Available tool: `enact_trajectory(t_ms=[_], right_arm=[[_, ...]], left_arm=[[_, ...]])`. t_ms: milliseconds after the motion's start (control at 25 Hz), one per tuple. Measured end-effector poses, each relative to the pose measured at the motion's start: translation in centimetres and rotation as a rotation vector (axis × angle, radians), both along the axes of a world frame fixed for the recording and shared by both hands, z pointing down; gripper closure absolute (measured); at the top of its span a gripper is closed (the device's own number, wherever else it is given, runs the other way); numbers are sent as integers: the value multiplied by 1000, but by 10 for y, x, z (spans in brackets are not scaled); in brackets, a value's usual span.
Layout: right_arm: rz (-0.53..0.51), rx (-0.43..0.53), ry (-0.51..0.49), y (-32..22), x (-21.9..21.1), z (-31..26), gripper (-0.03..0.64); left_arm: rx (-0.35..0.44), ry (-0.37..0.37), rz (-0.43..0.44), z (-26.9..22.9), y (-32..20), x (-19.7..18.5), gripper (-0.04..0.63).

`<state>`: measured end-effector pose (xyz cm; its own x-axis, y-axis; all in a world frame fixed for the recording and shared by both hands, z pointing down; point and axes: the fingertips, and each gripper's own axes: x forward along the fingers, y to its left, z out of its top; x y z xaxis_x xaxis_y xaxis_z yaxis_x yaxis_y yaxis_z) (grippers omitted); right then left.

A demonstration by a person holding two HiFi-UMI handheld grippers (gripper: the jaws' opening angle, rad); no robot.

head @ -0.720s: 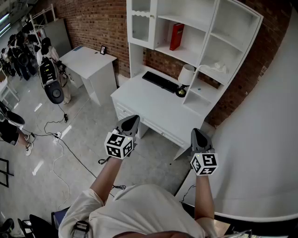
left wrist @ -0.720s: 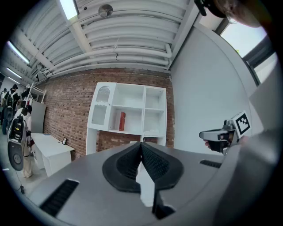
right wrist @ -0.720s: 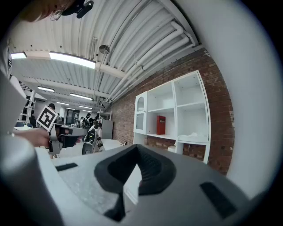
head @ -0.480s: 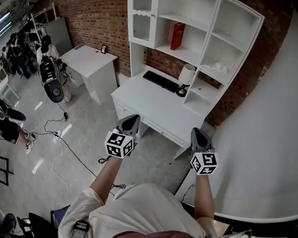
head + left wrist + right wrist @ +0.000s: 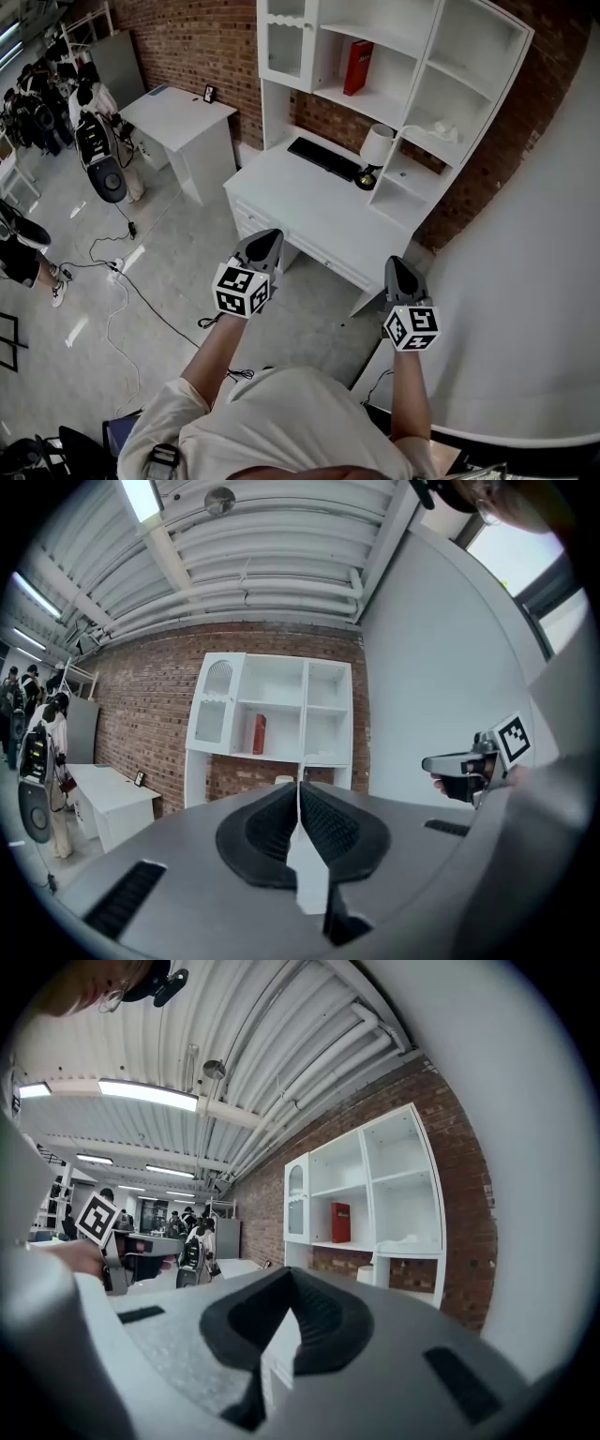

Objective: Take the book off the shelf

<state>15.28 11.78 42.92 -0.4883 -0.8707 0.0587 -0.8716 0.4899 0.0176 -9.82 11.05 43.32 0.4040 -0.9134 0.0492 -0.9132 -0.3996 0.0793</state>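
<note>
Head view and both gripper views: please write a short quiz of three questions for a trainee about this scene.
1. True or false: the red book stands upright in the white shelf, and neither hand-held gripper touches it.
2. What lies on the desk below the shelf, beside the lamp? A) black keyboard B) laptop C) plate
3. Fill in: the jaws of the left hand-held gripper are ___ (open or shut), with nothing between them.

Key: 1 true; 2 A; 3 shut.
</note>
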Motion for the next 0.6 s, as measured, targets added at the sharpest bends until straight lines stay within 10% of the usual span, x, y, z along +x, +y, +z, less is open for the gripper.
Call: enact_trajectory(t_ms=[600], right_arm=[[16, -21, 1, 14, -8, 8, 615]], left_arm=[[9, -4, 16, 2, 9, -7, 525]])
